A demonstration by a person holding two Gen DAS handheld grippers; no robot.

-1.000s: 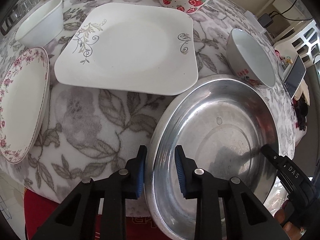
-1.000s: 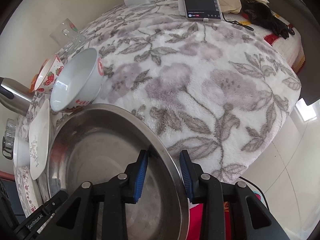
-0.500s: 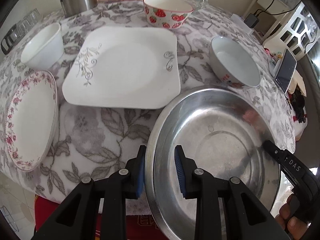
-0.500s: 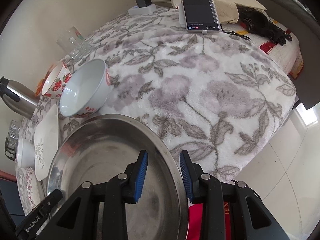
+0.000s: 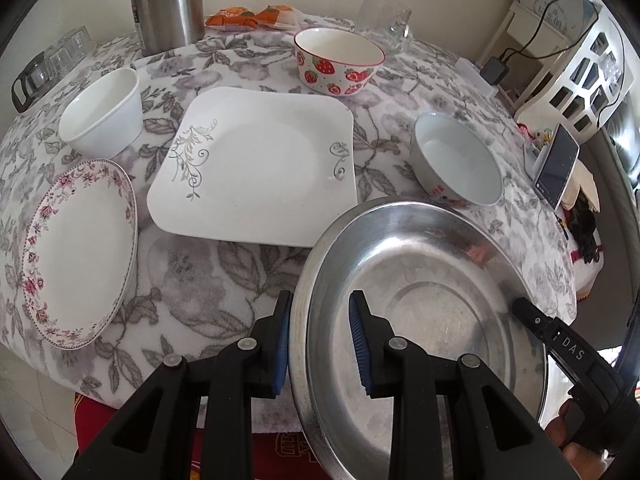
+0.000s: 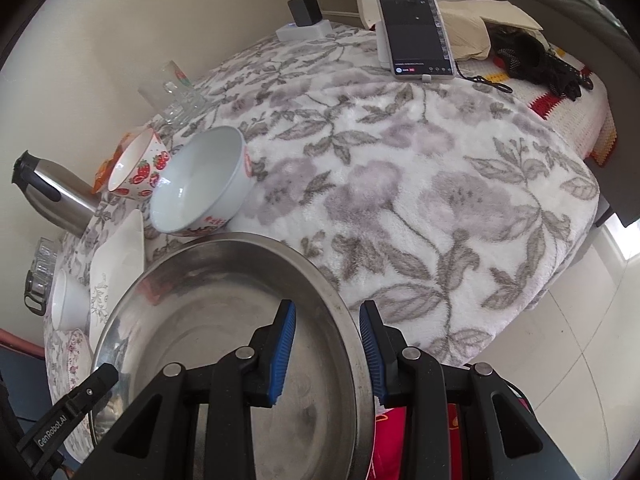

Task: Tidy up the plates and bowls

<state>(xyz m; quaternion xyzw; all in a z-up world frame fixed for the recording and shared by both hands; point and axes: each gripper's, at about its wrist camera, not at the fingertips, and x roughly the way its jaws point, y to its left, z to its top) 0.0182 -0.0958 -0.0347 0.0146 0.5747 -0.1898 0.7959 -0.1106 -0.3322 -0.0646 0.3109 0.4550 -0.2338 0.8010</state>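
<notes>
Both grippers, left gripper [image 5: 320,336] and right gripper [image 6: 327,346], straddle opposite rims of the steel pan [image 5: 420,300], just beside the square plate [image 5: 256,164]; clamped or not, I can't tell (lift evenly).

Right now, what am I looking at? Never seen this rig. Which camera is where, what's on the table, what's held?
No robot arm: a person holds two handheld grippers, each with a fisheye camera looking along its fingers. One picture is from the left gripper, the other from the right gripper. Both straddle opposite rims of one steel basin, apparently gripping it. On the floral tablecloth sit a square plate, a rose-rimmed plate, a plain white bowl, a strawberry bowl, a red-marked white bowl, a steel flask, glasses and a propped phone.
</notes>
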